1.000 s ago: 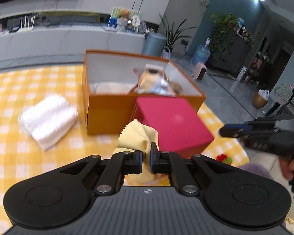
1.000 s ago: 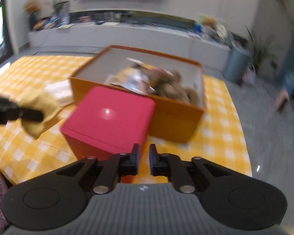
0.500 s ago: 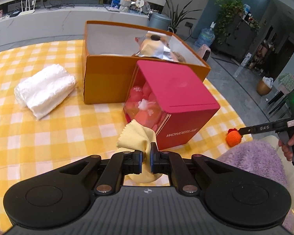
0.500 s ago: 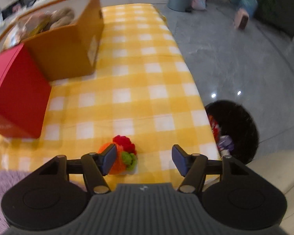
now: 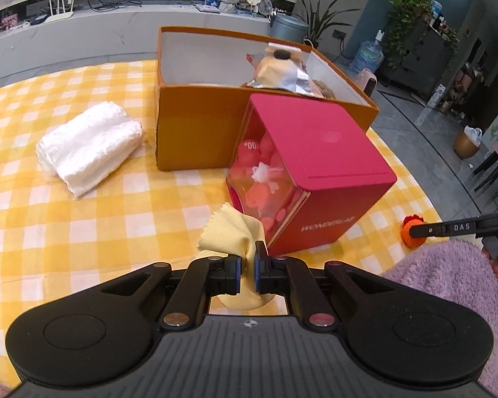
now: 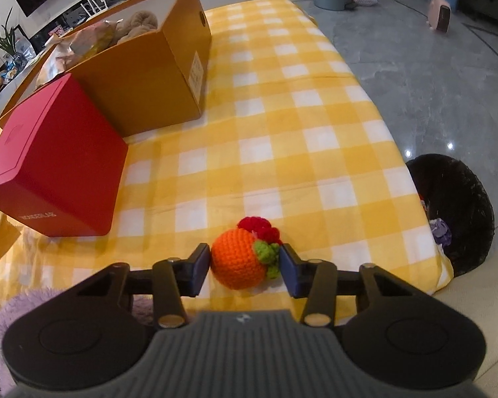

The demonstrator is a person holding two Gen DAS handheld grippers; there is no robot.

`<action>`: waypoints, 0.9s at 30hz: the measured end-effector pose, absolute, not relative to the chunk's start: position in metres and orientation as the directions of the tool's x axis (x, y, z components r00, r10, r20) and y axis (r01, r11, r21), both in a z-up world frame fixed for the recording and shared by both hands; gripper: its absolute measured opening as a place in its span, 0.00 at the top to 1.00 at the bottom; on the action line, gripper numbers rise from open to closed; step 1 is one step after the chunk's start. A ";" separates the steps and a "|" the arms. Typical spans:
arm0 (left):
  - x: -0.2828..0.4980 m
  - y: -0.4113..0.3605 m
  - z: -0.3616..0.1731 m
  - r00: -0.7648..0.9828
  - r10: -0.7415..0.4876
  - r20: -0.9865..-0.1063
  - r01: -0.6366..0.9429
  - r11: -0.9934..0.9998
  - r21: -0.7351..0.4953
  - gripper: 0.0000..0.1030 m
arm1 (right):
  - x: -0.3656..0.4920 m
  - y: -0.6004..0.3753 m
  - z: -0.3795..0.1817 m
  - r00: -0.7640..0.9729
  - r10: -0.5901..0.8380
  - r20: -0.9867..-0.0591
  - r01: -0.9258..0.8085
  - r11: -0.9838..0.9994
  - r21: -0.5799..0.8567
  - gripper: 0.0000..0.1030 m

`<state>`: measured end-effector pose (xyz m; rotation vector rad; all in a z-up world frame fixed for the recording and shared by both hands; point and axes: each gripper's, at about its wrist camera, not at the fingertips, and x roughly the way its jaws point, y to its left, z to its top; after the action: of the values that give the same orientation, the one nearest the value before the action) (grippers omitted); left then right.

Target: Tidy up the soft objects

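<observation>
My left gripper is shut on a pale yellow cloth and holds it above the checked tablecloth, in front of the red box. My right gripper is open, its jaws on either side of an orange crocheted ball with red and green trim near the table's front edge. The ball also shows in the left wrist view, partly behind the right gripper. The open orange box holds a plush toy and a foil packet. A folded white towel lies left of it.
A purple fluffy blanket lies at the near right table edge. A black bin stands on the grey floor right of the table. The red box stands against the orange box. The table's right edge drops to the floor.
My right gripper swung from the boxes to the front edge, opened, and now brackets the orange ball more closely. My left gripper drew back and rose with the yellow cloth.
</observation>
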<state>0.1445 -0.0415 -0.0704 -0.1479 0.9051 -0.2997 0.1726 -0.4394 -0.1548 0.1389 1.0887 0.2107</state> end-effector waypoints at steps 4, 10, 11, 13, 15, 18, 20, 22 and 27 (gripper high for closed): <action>0.146 -0.038 -0.063 0.602 -0.316 -0.734 0.195 0.949 -0.249 0.92 | 0.169 -0.431 -0.143 0.464 0.234 -0.855 -0.144 0.972 0.187 0.59; 0.154 -0.032 -0.042 0.646 -0.328 -0.689 0.206 0.944 -0.257 0.92 | 0.169 -0.407 -0.102 0.524 0.271 -0.808 -0.229 0.958 0.174 0.59; 0.157 -0.031 -0.037 0.656 -0.330 -0.679 0.212 0.944 -0.254 0.92 | 0.171 -0.401 -0.094 0.534 0.281 -0.797 -0.246 0.954 0.172 0.59; 0.165 -0.030 -0.025 0.676 -0.337 -0.655 0.224 0.941 -0.254 0.92 | 0.175 -0.390 -0.077 0.554 0.302 -0.776 -0.280 0.945 0.168 0.59; 0.173 -0.029 -0.013 0.698 -0.345 -0.627 0.237 0.938 -0.252 0.92 | 0.182 -0.377 -0.058 0.577 0.315 -0.754 -0.314 0.937 0.151 0.59; 0.189 -0.030 0.003 0.727 -0.352 -0.589 0.259 0.936 -0.240 0.92 | 0.194 -0.358 -0.031 0.615 0.327 -0.717 -0.356 0.927 0.117 0.59; 0.201 -0.032 0.013 0.740 -0.360 -0.569 0.273 0.933 -0.236 0.92 | 0.204 -0.344 -0.015 0.636 0.337 -0.694 -0.381 0.919 0.098 0.59; 0.215 -0.036 0.021 0.748 -0.368 -0.553 0.286 0.930 -0.231 0.92 | 0.215 -0.330 -0.002 0.653 0.342 -0.675 -0.402 0.913 0.074 0.59; 0.249 -0.047 0.030 0.751 -0.397 -0.529 0.326 0.918 -0.225 0.92 | 0.247 -0.297 0.014 0.667 0.356 -0.654 -0.447 0.894 0.030 0.59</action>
<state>0.2494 -0.0474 0.0299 -0.1214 0.6042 -0.3959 0.2473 -0.2973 0.0144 -0.1377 0.7075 0.4547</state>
